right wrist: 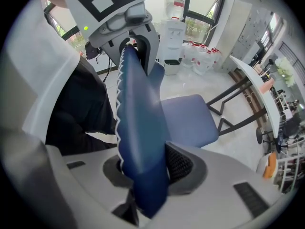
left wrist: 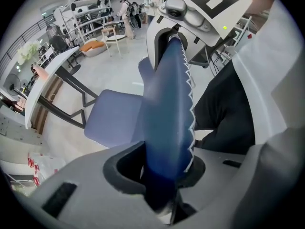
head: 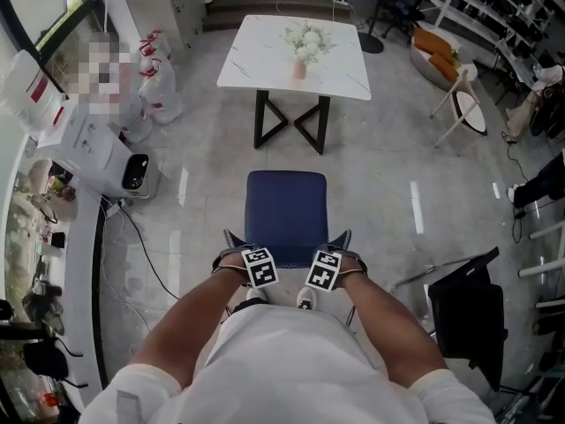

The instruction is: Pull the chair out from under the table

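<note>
The blue chair (head: 285, 203) stands on the pale floor a short way out from the white marble table (head: 265, 60), which carries a vase of white flowers (head: 305, 47). Its seat faces the table and its backrest is nearest me. My left gripper (head: 240, 256) is shut on the left end of the backrest's top edge, and my right gripper (head: 342, 256) is shut on the right end. In the left gripper view the blue backrest (left wrist: 167, 104) runs between the jaws of the left gripper (left wrist: 164, 173). In the right gripper view the backrest (right wrist: 138, 118) sits clamped in the right gripper (right wrist: 143, 173).
A white water dispenser (head: 97, 148) and red-and-white bags (head: 159, 87) stand at the left, with a cable (head: 141, 250) across the floor. A black chair (head: 468, 312) is close at my right. A white folding chair (head: 463, 104) and shelves are at the back right.
</note>
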A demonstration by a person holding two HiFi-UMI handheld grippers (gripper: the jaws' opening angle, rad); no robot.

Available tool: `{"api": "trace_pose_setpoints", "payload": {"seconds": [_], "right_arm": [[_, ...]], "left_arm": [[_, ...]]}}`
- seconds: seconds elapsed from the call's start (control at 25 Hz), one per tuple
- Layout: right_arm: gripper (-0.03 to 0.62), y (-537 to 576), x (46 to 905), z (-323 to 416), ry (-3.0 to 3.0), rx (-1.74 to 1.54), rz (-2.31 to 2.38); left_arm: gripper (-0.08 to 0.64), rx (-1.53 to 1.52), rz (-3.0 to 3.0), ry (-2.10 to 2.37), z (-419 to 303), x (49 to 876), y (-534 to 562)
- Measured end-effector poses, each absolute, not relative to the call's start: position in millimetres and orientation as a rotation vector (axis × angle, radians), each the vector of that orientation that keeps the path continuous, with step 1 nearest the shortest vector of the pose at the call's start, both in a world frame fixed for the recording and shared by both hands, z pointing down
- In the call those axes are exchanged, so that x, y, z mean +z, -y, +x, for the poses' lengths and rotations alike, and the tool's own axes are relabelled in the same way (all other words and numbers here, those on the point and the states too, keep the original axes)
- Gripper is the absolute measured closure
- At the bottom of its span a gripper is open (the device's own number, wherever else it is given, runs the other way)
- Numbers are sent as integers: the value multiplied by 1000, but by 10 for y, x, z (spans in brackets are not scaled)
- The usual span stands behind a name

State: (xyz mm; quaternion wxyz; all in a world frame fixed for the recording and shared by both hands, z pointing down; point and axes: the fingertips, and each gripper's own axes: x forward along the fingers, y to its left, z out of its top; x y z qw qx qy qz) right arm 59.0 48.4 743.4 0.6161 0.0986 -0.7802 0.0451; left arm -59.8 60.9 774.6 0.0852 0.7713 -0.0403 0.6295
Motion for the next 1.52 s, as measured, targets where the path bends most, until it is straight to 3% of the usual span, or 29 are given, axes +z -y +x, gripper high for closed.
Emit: {"api": "trace_pose_setpoints", "payload": {"seconds": [0.8,1.12,1.36,1.52], "right_arm": [[472,-495,7474,581,1814,52,225],[432,-462,7436,580,1799,21,256],[426,-529,7140,567,1810,-29,225],[439,-608,6790,573,1883,13,257]], "left_arm": [[445,1837,2353,88,-585,7775,-628],[400,1815,2372,84,-594,7719,-580],[388,1892,2421,0,-697,7470,-625],[396,1782,2491,4,-713,7074,-679]]}}
